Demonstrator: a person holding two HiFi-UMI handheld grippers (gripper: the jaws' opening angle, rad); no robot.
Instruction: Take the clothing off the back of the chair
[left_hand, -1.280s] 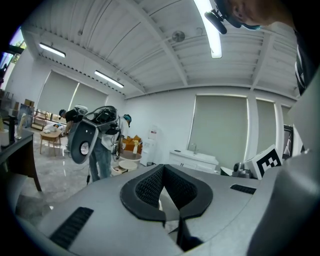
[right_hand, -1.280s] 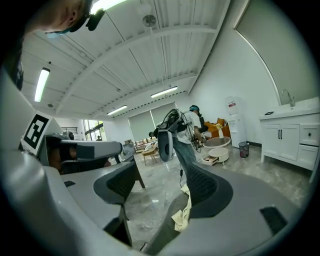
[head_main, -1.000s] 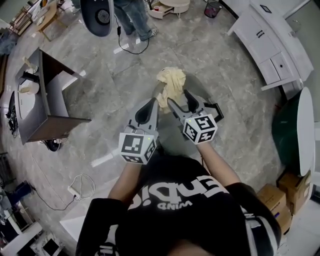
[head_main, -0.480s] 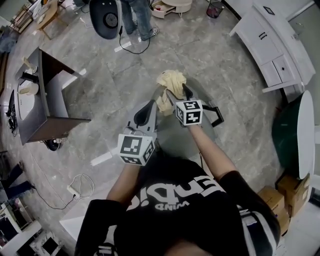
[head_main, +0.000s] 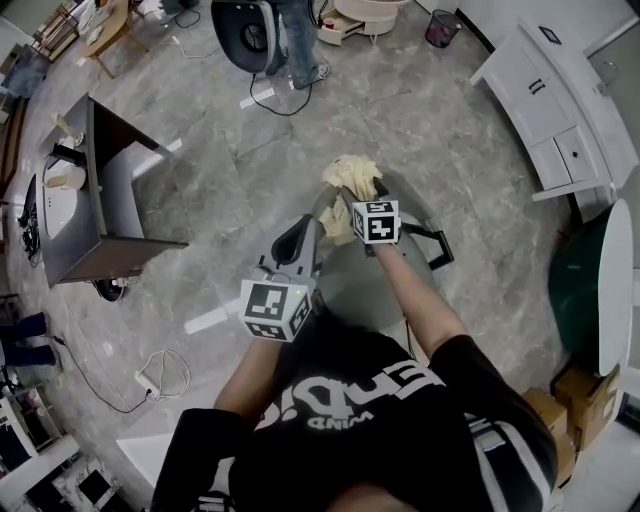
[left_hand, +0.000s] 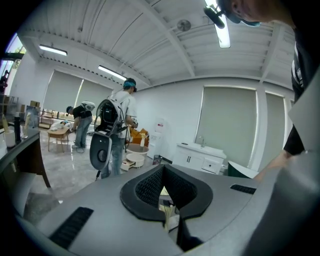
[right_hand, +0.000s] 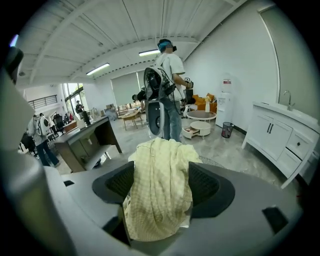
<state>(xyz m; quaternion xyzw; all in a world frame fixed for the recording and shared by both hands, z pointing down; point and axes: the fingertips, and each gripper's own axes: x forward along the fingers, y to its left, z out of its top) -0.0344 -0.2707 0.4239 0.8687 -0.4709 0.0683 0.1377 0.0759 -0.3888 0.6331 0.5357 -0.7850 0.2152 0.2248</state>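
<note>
**Both grippers on the garment above the chair**

The left gripper (head_main: 313, 222) is nearest, its jaws drawn almost together and pinching a thin fold of the pale yellow crumpled garment (head_main: 352, 174). Just beyond it, the right gripper (right_hand: 161, 187) has its jaws opening. A thick bunch of the garment fills the gap and touches both pads. The garment is lifted between the two grippers, over the grey office chair (head_main: 352, 285). Farther off on the marbled grey floor (head_main: 230, 140) are a dark wooden counter (head_main: 100, 200) and a white cabinet (head_main: 560, 110).
</note>
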